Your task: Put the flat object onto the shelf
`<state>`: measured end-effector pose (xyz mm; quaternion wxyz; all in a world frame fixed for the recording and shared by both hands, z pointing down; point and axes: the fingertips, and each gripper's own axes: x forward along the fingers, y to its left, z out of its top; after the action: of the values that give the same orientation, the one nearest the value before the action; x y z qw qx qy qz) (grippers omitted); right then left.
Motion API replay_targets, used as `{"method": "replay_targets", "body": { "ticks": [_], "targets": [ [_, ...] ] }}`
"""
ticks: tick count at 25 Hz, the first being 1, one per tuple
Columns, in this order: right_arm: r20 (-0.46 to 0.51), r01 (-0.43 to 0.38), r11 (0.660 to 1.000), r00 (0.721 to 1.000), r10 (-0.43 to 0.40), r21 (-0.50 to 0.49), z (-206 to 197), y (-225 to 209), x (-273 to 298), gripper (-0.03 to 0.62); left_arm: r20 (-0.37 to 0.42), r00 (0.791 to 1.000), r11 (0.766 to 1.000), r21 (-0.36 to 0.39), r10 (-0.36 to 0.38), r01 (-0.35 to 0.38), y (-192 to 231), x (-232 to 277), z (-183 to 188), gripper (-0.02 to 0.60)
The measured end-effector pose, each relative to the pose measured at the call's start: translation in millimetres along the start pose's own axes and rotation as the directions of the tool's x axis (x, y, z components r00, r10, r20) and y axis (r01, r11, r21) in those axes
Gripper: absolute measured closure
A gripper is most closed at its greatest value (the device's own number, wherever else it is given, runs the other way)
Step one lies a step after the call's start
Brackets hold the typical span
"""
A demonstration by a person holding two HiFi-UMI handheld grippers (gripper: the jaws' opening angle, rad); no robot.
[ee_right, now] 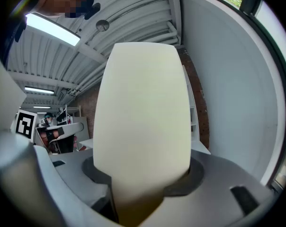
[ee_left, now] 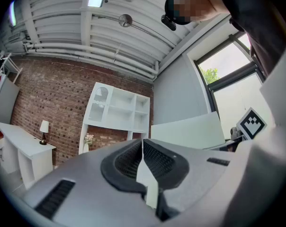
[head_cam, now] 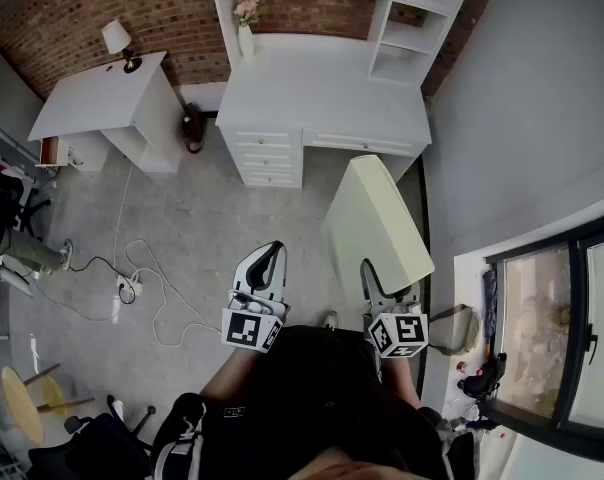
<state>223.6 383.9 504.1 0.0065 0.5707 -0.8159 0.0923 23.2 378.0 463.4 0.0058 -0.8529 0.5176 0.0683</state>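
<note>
The flat object is a cream-coloured board (head_cam: 377, 223) that stands tilted over the floor, in front of the white desk. My right gripper (head_cam: 374, 280) is shut on its near edge. In the right gripper view the board (ee_right: 143, 112) rises out of the right gripper (ee_right: 138, 193) and fills the middle of the picture. My left gripper (head_cam: 270, 260) hangs to the left of the board, shut with nothing in it; its tips meet in the left gripper view (ee_left: 143, 148). The white shelf unit (head_cam: 407, 18) stands on the desk against the brick wall, also seen from the left gripper (ee_left: 117, 110).
A white desk (head_cam: 322, 93) with drawers carries a vase of flowers (head_cam: 245, 28). A white side table (head_cam: 102, 98) with a lamp (head_cam: 117, 40) stands at the left. Cables (head_cam: 132, 278) lie on the floor. A window (head_cam: 552, 318) and a grey wall close off the right side.
</note>
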Motion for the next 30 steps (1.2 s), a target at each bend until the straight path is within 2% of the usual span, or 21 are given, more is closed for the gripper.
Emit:
{"method": "replay_targets", "body": {
  "ticks": [10,14,23,30],
  "targets": [
    [0.001,-0.008,1.0,1.0,0.008,-0.005,-1,-15,-6,0.315,-0.002,1.0,1.0,0.007,-0.009,0.009,-18,11,-2,0.563],
    [-0.001,-0.028,0.999,1.0,0.028,0.024,0,-27,-8,0.313,0.0,1.0,1.0,0.013,-0.002,0.002,-28,17,-2,0.563],
    [-0.014,-0.091,0.995,0.996,0.092,0.034,1,-64,5,0.313,-0.017,0.998,0.997,0.046,0.068,-0.067,-44,38,-4,0.563],
    [-0.016,-0.107,0.994,0.994,0.107,-0.008,8,-81,39,0.312,-0.043,0.993,0.993,0.049,0.109,-0.107,-25,55,-14,0.563]
  ]
}}
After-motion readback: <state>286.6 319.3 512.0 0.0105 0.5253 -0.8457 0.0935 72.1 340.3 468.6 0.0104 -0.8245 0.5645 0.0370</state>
